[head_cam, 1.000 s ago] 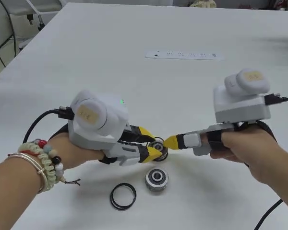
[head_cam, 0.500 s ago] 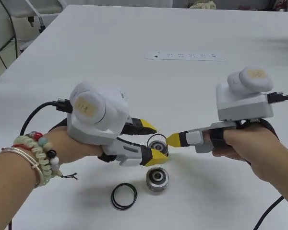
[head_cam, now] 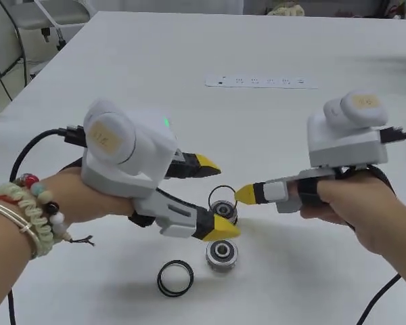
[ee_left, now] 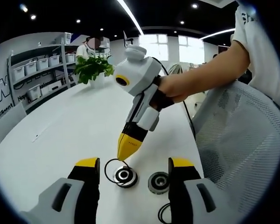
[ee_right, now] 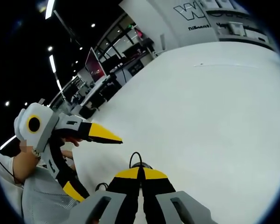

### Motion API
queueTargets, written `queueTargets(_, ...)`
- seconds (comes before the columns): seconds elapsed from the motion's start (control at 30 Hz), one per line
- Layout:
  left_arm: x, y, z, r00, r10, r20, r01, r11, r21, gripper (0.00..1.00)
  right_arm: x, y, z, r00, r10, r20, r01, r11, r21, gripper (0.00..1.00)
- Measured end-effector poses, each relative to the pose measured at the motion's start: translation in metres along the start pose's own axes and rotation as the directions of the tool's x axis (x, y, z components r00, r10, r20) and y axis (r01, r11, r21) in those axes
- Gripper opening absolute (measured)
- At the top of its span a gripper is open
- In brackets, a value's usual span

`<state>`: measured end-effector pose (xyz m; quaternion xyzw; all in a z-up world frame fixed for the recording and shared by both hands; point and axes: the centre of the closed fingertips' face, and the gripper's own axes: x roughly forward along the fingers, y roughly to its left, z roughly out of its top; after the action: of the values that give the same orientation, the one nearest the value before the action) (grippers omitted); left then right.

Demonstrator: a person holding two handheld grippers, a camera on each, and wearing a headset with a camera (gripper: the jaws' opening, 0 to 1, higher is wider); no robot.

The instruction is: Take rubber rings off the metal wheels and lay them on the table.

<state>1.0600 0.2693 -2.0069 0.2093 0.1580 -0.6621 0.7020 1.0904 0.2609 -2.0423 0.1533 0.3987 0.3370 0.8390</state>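
- Left gripper (head_cam: 218, 196): we see its jaws wide apart, one on each side of the wheel (head_cam: 224, 210), clamping nothing. The lower yellow tip is just beside the wheel. We can't tell if it touches.
- Right gripper (head_cam: 244, 195): jaws together, pinched on the ring (head_cam: 218, 190). In the right gripper view (ee_right: 141, 173) the tips are closed, with a thin black arc (ee_right: 134, 158) rising from between them.
- Ring: partly off the wheel. One side is raised at the right gripper's tip, the rest hangs down to the wheel's top. In the left gripper view it is a tilted loop (ee_left: 111, 167) over the wheel (ee_left: 124, 177), held by the right gripper (ee_left: 125, 150).
- Wheel: flat on the table (head_cam: 155, 81), between the left gripper's (ee_left: 134, 163) open jaws.
- Second wheel (head_cam: 221, 254): flat on the table, near the first on our side, with a small gap between them.
- Loose rings (head_cam: 174, 277): flat on the table, just left of the second wheel. They look like two stacked, but we can't be sure.
- Power strip (head_cam: 260, 80): well behind all of it.
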Motion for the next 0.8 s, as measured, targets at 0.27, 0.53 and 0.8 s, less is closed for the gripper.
queueTargets(0.27,-0.022,-0.003,0.018,0.9997,-0.001,0.026,0.001,1.000,0.002,0.67,-0.002,0.002,0.003,0.9999,0.005,0.011,-0.005,1.000,0.001,0.00)
queueTargets(0.53,-0.048,-0.008,0.034,0.9983,0.033,0.047,-0.034,0.999,0.026,0.73,-0.003,0.008,0.008,0.9996,0.019,0.022,-0.019,1.000,-0.009,0.00)
queueTargets(0.8,-0.072,-0.012,0.032,0.9966,0.074,0.035,-0.076,0.996,0.045,0.75,-0.003,0.017,0.010,0.9990,0.037,0.025,-0.036,0.999,-0.028,0.00)
